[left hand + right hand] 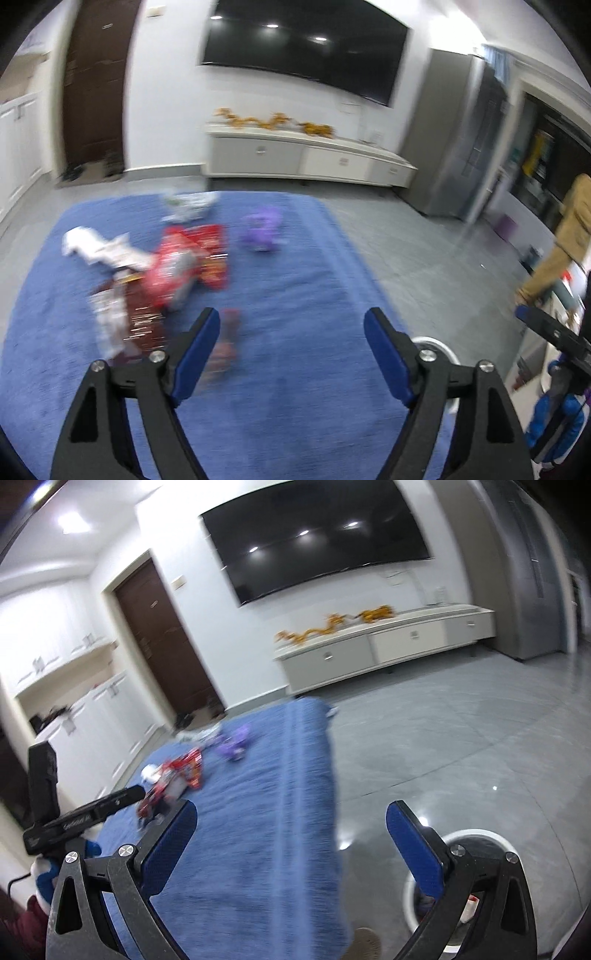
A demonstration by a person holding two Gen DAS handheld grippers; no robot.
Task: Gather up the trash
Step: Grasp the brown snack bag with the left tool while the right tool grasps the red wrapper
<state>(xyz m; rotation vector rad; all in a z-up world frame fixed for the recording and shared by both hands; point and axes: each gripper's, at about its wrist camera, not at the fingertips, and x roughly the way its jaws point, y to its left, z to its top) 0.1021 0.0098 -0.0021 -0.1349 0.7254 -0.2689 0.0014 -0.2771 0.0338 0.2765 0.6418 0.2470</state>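
A blue cloth-covered table (295,280) carries a heap of trash: red snack wrappers (177,266), crumpled white paper (96,245), a purple wrapper (262,230) and a small dark wrapper (227,332). My left gripper (291,332) is open and empty above the near part of the table, right of the heap. My right gripper (291,823) is open and empty over the table's right edge (317,794). A white round bin (476,882) stands on the floor beneath its right finger; its rim also shows in the left wrist view (437,347). The heap shows far left in the right wrist view (177,779).
Grey tiled floor (461,746) lies right of the table. A white TV cabinet (306,158) with a wall TV (303,48) stands behind. A person in tan clothes (561,243) is at the far right. A brown door (96,81) is at back left.
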